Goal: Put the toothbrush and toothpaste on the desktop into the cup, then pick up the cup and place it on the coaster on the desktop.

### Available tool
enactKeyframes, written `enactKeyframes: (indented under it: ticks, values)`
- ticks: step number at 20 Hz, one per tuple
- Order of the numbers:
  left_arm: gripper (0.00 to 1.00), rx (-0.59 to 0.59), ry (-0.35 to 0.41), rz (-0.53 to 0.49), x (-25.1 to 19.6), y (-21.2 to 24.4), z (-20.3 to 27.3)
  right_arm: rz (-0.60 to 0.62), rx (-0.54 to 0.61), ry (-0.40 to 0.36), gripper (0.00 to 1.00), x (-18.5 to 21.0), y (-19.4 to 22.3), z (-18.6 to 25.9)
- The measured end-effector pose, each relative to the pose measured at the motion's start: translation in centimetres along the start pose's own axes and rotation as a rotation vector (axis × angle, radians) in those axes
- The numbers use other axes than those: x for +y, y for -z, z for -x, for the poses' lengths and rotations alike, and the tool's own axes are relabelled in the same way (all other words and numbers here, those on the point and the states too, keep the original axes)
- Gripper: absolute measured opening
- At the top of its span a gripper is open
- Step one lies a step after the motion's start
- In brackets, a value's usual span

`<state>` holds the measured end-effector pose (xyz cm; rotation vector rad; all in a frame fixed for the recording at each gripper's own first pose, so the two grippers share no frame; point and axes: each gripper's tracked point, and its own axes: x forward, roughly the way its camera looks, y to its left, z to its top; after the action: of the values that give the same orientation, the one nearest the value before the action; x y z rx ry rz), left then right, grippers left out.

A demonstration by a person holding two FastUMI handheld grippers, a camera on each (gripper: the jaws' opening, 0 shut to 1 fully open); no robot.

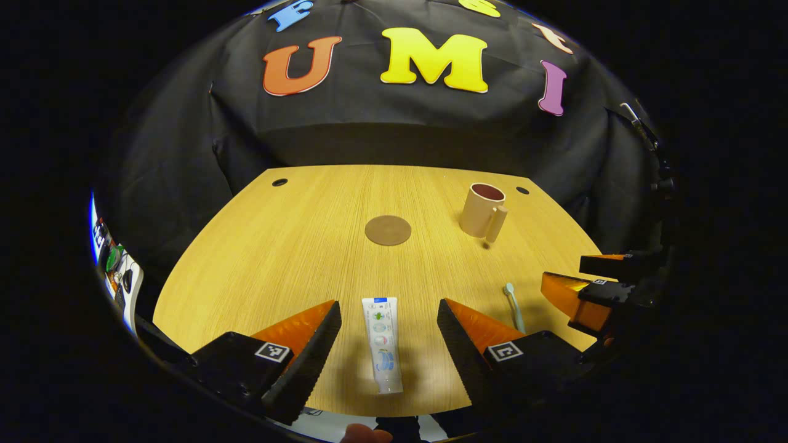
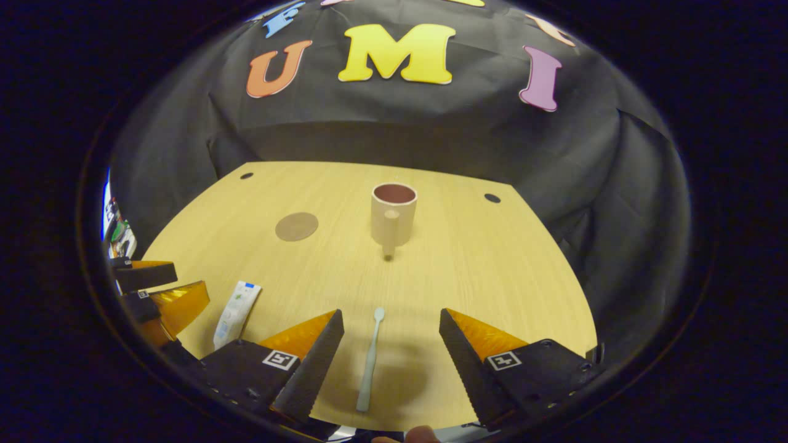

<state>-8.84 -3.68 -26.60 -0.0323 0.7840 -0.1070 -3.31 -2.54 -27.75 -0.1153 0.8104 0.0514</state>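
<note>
While toothpaste [image 1: 382, 342] lies near desk [image 1: 295, 246] edge, cup [image 2: 393, 215] w/ room around.

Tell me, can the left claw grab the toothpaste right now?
Probably yes. The left claw is open, with the toothpaste lying flat on the desktop between its fingers, and nothing blocks it.

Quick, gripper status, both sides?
Left gripper: open, holding nothing, toothpaste lies between its fingers.
Right gripper: open, holding nothing, toothbrush lies between its fingers.
</note>
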Motion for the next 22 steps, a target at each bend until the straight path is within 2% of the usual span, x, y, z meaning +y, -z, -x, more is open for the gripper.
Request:
enactKeyframes:
  ticks: [5,8,13,15,18,20,21,22]
  values:
    - [1.00,0.061,-0.015,0.001,0.9,1.8,-1.3,-0.008,0.097,0.001,0.95,0.6,2.4,-2.7]
    - [1.00,0.107,-0.020,0.004,1.4,3.1,-2.2,-0.019,0.127,0.005,0.98,0.9,3.0,-3.8]
    - [1.00,0.182,-0.022,0.010,1.5,5.0,-3.4,-0.032,0.178,0.002,0.95,1.7,4.1,-5.4]
    - [1.00,0.202,-0.022,0.010,1.5,5.6,-3.8,-0.052,0.208,-0.002,0.89,2.0,4.9,-5.9]
    - [1.00,0.222,-0.011,0.013,1.3,6.2,-3.9,-0.068,0.243,-0.008,0.73,2.1,5.9,-6.5]
    - [1.00,0.224,-0.008,0.010,1.4,6.3,-3.9,-0.080,0.252,-0.017,0.70,2.3,6.1,-6.8]
    - [1.00,0.226,-0.009,0.009,1.4,6.4,-3.9,-0.082,0.252,-0.017,0.66,2.3,6.0,-7.0]
    - [1.00,0.227,-0.009,0.008,1.5,6.4,-4.0,-0.085,0.254,-0.022,0.54,2.5,6.0,-7.2]
